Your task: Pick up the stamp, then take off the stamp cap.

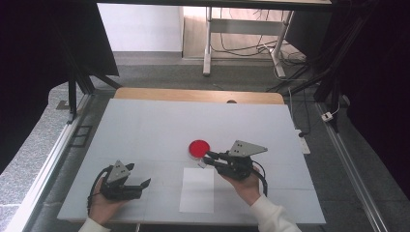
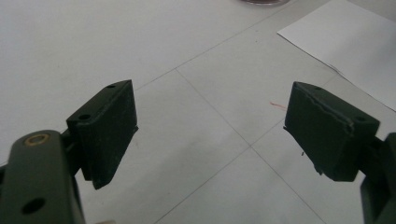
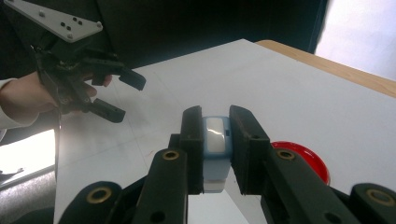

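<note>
1. Nearest to the person, the left gripper (image 1: 126, 182) rests low over the desk (image 1: 145, 125) at the near left. Its jaws stand wide apart with nothing between them, as the left gripper view shows.
2. A white sheet of paper (image 1: 197, 189) lies flat on the desk between the two hands, close to the near edge.
3. The right gripper (image 3: 215, 140) is a little farther, just beyond the paper's far corner. Its jaws are clamped on a small pale blue and white block (image 3: 215, 149), which is held above the desk and not lying on it.
4. The block's long axis runs along the jaws, so it points away from the hand, toward the left in the high view.
5. Just beyond the block lies a red round dish (image 1: 198, 148). The right hand (image 1: 244, 186) is much nearer to the dish than the left one. I judge that the coming move is a short carry forward to the dish.
</note>
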A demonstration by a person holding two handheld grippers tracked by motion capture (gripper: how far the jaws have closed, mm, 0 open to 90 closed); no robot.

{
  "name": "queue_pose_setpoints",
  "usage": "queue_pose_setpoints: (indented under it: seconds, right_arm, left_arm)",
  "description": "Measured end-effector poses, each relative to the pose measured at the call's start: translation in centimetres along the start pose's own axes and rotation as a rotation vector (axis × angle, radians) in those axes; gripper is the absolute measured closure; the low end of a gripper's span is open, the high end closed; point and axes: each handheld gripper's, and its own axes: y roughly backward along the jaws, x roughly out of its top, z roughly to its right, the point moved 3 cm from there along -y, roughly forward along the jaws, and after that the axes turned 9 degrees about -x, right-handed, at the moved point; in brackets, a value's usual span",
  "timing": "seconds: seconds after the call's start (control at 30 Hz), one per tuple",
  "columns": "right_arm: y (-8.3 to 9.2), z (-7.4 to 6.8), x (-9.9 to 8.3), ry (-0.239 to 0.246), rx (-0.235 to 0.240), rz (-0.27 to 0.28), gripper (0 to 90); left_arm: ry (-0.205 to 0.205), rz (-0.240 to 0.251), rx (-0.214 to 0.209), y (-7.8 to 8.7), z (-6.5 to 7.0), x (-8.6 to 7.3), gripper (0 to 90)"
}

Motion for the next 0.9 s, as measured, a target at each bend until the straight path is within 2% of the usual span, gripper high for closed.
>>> queue_pose_setpoints:
  seconds: [0.47, 0.77, 0.9]
  right_arm:
    - [0.81, -0.07, 0.10, 0.004, -0.011, 0.015, 75.7]
    - [0.72, 0.03, -0.07, 0.003, -0.012, 0.005, 75.6]
    - [0.61, -0.08, -0.05, 0.008, -0.009, 0.006, 75.7]
  left_arm:
    - [-0.001, 0.002, -0.001, -0.13, 0.00, 0.24, 16.9]
    - [-0.006, 0.003, -0.001, -0.21, 0.23, 0.39, 16.9]
    - [-0.010, 0.018, -0.003, -0.15, 0.51, 0.92, 16.8]
